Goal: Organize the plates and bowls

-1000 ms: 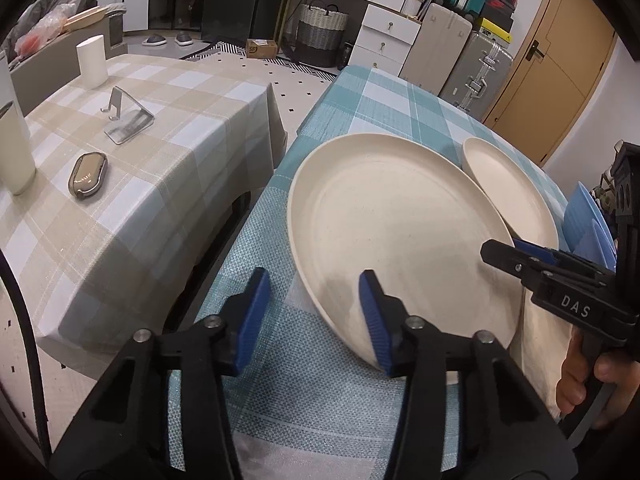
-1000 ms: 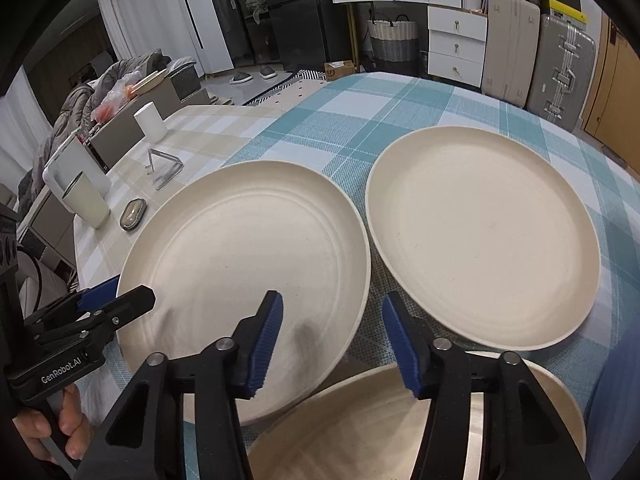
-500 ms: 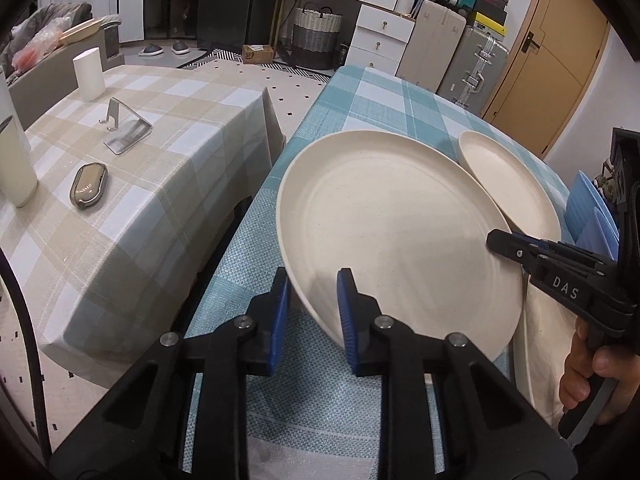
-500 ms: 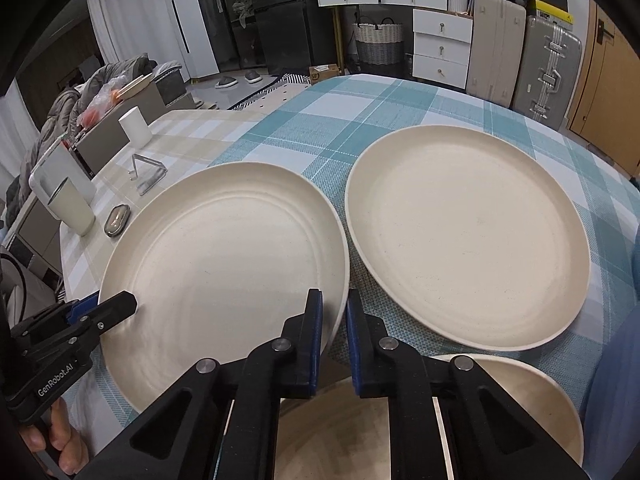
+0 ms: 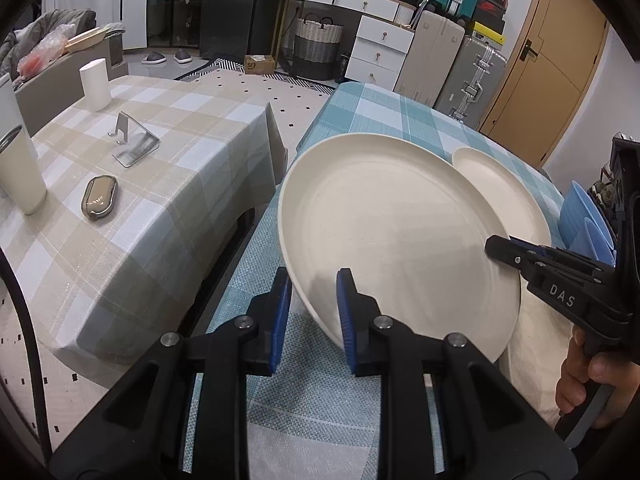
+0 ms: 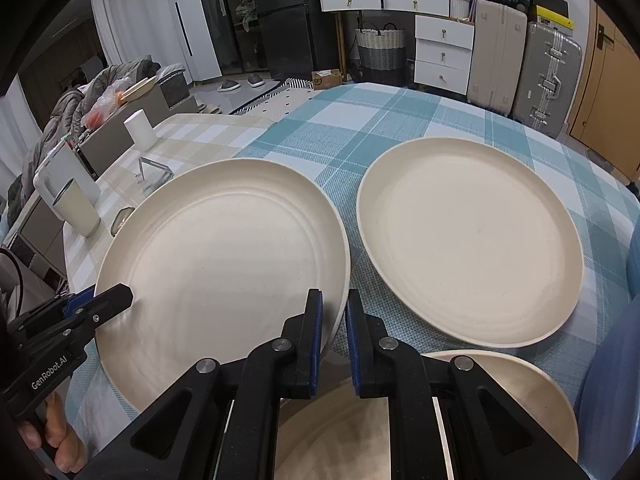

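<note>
A large cream plate (image 5: 392,224) is held tilted above the teal checked table (image 5: 384,116). My left gripper (image 5: 310,308) is shut on its near-left rim. My right gripper (image 6: 331,336) is shut on the opposite rim of the same plate (image 6: 224,264), and it shows at the right of the left wrist view (image 5: 508,250). A second cream plate (image 6: 468,240) lies flat on the table to the right. A third cream dish (image 6: 520,408) sits below my right gripper, partly hidden by it.
Blue dishes (image 5: 584,220) stand at the far right. A beige checked table (image 5: 140,184) to the left holds a white cup (image 5: 20,176), a phone stand (image 5: 134,142), a grey case (image 5: 100,198) and a white cylinder (image 5: 95,84). A gap separates the two tables.
Both grippers closed from wide open onto opposite rims of the large plate, and the plate has lifted and tilted off the table.
</note>
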Demonstrator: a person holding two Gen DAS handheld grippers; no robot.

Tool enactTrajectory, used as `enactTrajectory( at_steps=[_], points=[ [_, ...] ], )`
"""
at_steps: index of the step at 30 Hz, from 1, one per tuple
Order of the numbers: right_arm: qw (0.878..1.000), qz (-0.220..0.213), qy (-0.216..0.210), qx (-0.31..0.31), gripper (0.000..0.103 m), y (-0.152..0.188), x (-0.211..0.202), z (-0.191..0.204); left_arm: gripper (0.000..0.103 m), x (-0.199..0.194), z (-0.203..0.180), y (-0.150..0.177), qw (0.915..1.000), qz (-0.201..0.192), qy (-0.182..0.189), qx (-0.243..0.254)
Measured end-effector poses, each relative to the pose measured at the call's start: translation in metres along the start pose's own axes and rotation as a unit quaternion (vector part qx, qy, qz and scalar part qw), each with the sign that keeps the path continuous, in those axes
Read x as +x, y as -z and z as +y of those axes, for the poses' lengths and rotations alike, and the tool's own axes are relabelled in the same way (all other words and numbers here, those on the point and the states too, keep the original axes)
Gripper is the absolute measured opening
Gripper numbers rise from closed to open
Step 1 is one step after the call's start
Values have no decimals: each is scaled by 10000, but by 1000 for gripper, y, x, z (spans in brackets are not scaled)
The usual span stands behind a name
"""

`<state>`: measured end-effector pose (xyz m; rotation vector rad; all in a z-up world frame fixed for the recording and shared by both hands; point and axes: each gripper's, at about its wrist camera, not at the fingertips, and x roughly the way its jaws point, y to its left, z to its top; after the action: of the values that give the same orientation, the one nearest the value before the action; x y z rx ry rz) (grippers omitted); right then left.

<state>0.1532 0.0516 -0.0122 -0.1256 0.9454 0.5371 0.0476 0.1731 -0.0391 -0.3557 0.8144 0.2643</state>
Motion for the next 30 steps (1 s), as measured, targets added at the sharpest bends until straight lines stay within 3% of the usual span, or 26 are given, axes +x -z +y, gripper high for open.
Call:
enactTrajectory(
  at_steps=[30],
  points=[
    [9983,-474,292,167,12,14,-94,-16,20,-63,-55,0,9976,-235,354,547]
  ],
)
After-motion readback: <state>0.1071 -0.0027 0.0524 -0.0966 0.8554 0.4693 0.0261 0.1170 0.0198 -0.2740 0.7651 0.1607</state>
